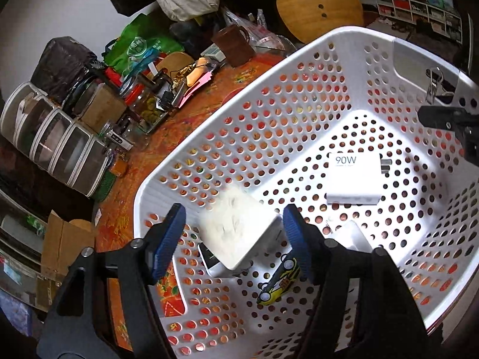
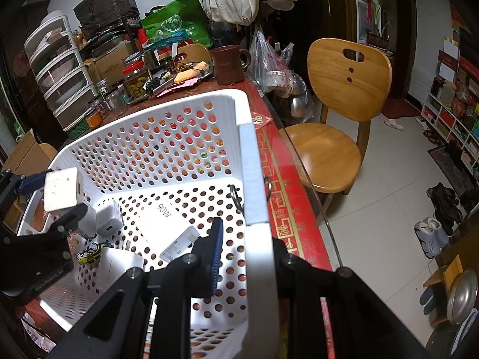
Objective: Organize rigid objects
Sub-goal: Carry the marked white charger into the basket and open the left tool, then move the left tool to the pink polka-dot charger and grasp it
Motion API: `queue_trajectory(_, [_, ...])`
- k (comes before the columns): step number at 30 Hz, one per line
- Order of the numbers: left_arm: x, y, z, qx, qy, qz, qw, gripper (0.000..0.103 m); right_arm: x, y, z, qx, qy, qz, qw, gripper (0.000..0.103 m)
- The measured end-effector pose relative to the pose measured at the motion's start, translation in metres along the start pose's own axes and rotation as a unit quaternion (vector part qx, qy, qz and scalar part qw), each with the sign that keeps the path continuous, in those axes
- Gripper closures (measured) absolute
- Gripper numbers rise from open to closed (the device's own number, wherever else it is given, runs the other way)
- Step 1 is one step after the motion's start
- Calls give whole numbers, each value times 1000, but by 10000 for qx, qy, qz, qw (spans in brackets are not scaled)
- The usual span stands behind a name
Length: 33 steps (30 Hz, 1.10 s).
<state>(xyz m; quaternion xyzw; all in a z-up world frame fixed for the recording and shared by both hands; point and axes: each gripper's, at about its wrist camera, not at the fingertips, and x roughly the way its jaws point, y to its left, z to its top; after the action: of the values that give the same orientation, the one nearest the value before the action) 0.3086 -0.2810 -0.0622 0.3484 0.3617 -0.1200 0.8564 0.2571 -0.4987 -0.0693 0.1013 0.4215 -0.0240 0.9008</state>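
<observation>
Left gripper [image 1: 232, 233] released over the near-left corner of the white basket [image 1: 299, 53]. Blue pads [image 1: 167, 239] spread wide, white cube adapter [image 1: 239, 233] between them, clear gap at the left pad, so not gripped. Cube motion-blurred in the left wrist view; sharp in the right wrist view, above the basket floor near the left wall.

Right gripper [image 2: 248, 257] clamped on the basket's right wall, one blue pad inside, the other finger outside and hidden behind the wall. Binder clip [image 1: 434, 83] hanging on that same wall's rim further along.

On the basket floor:
- 90W charger [image 1: 353, 179], lying flat near the middle
- yellow toy car [image 1: 281, 278], near the left wall, just beside the left gripper's right finger
- small white device [image 1: 212, 260] under the cube, mostly covered
- white plug adapter [image 2: 109, 218] near the car
- flat white box [image 2: 116, 266] beside the car

Basket on the red patterned table [image 2: 281, 185], right wall along the table's right edge. Wooden chair [image 2: 344, 89] just past that edge. Clutter along the table's far edge: brown mug [image 2: 227, 65], jars, green bag.
</observation>
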Motion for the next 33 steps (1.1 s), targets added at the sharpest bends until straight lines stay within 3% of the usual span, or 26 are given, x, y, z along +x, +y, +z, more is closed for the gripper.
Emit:
queue_trajectory(4, [-11, 9, -2, -157, -286, -67, 9994, 6, 0, 0, 0, -6, 4, -11, 10000, 82])
queue_trajectory(9, [-48, 56, -27, -783, -837, 66, 9934, 5, 0, 1, 0, -11, 4, -14, 10000, 82])
queue_trajectory(13, [-76, 140, -71, -1757, -1180, 359, 9767, 1, 0, 1, -1, -13, 2, -13, 10000, 82])
queue_trajectory(15, [-71, 176, -93, -2109, -1089, 497, 9701, 1, 0, 1, -1, -9, 0, -13, 10000, 82])
queue_trajectory(17, [-43, 212, -121, -2488, -741, 493, 9644, 1, 0, 1, -1, -11, -14, -7, 10000, 82])
queue_trajectory(20, [30, 245, -169, -2981, 42, 118, 9545, 1, 0, 1, -2, -9, -22, 0, 10000, 82])
queue_trajectory(22, [69, 248, -191, -3030, 438, 48, 9520, 2, 0, 1, -2, -4, -26, -1, 10000, 82])
queue_trajectory(26, [108, 251, -219, -3171, 711, -67, 9457, 2, -1, 1, -2, 5, -27, 3, 10000, 82])
queue_trajectory(30, [127, 260, -232, -3370, 704, -137, 9388, 2, -1, 1, -2, -8, -27, 2, 10000, 82])
queue_trajectory(33, [142, 255, -231, -3340, 773, -113, 9393, 2, -1, 0, -1, -2, -19, -6, 10000, 82])
